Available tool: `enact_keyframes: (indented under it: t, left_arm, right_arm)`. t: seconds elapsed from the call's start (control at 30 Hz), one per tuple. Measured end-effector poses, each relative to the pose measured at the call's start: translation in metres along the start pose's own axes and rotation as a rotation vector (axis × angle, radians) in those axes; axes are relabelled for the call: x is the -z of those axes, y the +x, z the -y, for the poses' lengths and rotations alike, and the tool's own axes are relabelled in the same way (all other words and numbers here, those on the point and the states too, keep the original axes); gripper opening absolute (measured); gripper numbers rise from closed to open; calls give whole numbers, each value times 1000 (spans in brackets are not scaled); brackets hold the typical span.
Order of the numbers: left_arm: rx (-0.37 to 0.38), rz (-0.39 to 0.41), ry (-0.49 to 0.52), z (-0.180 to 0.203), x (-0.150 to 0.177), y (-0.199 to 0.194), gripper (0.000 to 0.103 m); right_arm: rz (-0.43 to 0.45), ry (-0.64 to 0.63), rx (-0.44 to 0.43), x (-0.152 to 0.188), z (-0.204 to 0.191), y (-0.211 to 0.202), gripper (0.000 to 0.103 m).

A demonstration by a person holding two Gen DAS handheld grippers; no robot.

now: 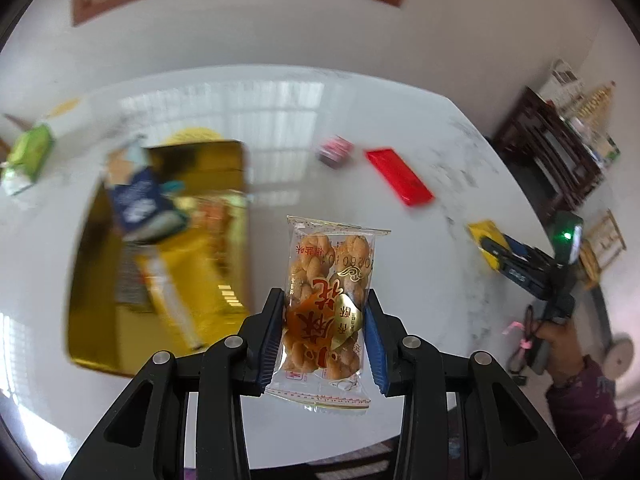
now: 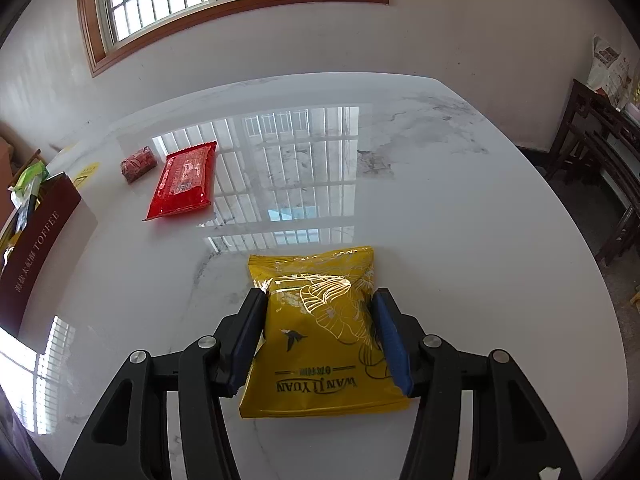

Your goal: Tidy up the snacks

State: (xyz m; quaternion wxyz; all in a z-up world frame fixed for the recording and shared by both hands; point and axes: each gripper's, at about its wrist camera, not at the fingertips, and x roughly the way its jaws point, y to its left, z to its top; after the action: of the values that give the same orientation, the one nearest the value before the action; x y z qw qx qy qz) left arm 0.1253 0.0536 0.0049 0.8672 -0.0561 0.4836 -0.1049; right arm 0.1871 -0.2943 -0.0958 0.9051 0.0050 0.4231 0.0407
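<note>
Close wrist views (shared table (image 2: 440, 220)), downward

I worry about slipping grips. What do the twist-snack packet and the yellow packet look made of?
Twist-snack packet: thin clear glossy plastic film, probably; the fried twists show through it. Yellow packet: opaque glossy film, likely plastic or foil laminate; gold line art glints and it creases.

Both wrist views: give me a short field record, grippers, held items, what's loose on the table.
left gripper: shut on clear twist-snack packet, lifted off the table
right gripper: pads against the sides of yellow packet, which lies on the table
loose on table: red packet, small red-patterned packet
box: gold-lined box at left, already holds packets
blur: left view smeared, box contents unclear
</note>
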Motion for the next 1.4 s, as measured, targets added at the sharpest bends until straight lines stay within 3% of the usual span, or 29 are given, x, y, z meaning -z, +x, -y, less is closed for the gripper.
enact_keyframes:
  t: [0.33,0.67,1.4]
  left_arm:
    - [-134,58,-64,-51,18,-12,39]
    - [-225,58,-92,-82,28,-1,39]
    - [-286,50,-90,-100,32,17,39]
  right_arm:
    - [-2,-8,10,0,-2,0,53]
    - [-5,-19,23,1,-4,1,54]
    - [-8,-30,32,1,-6,1,55]
